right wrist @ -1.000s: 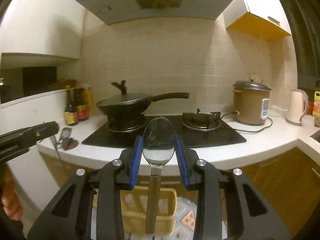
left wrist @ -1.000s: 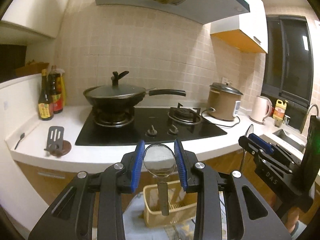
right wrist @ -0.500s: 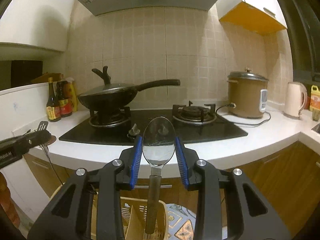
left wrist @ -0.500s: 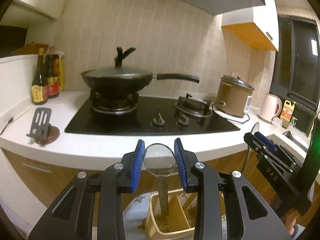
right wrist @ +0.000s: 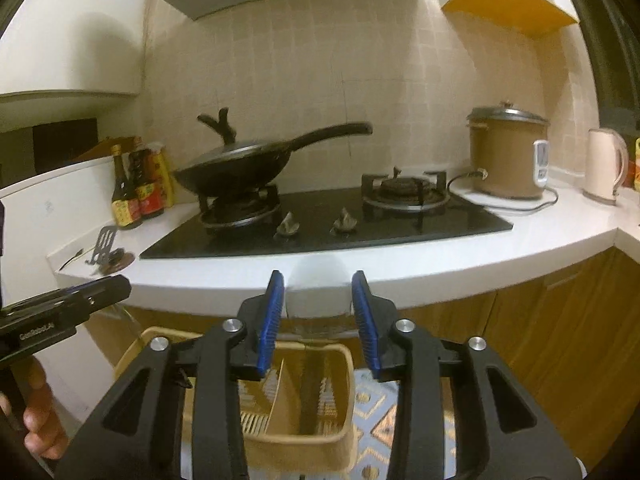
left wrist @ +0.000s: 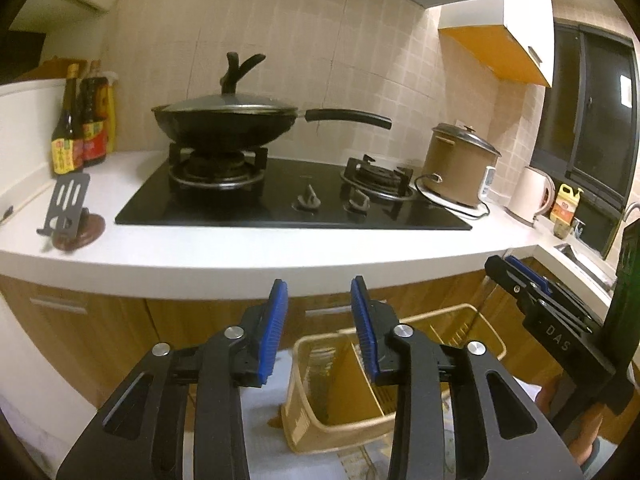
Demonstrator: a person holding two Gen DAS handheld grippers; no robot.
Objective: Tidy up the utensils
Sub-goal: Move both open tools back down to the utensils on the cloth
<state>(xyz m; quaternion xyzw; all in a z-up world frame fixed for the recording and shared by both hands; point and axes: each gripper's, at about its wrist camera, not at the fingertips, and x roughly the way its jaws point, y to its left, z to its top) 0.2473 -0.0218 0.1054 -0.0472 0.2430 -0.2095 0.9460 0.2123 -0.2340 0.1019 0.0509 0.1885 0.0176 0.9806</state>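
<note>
- Hanging over a yellow basket (left wrist: pixel 304 420), the left gripper (left wrist: pixel 319 292) has its jaws opening, and nothing is between the blue pads (left wrist: pixel 276 320).
- In the left wrist view the basket stands low and near, under the edge of the white counter (left wrist: pixel 280 252), on a patterned mat (right wrist: pixel 380 420). A divider cuts it in compartments.
- In the compartment left of the divider there is a blurred grey streak (left wrist: pixel 320 364). I cannot tell what it is.
- The right gripper (right wrist: pixel 318 284) is also above the basket, and its jaws are opening too.
- A spoon (right wrist: pixel 316 294) is between the right pads, bowl up, pale and blurred. The pads seem just apart from its edges, so it looks released and not grasped.
- Under the bowl a dark blurred line goes down into the basket, right of the divider. It seems to be the spoon's handle.
- In the right wrist view the left gripper shows at the left edge, with a hand (right wrist: pixel 36 412) around its grip.
- On the far counter a black wok (left wrist: pixel 224 128) with a lid sits on the left burner of the stove (left wrist: pixel 288 208).
- At the far right stand a brown rice cooker (left wrist: pixel 460 168) and a pale kettle (left wrist: pixel 532 192).
- At the far left stand sauce bottles (left wrist: pixel 80 132), and near them a black slotted spatula (left wrist: pixel 68 200) leans on a brown rest.
</note>
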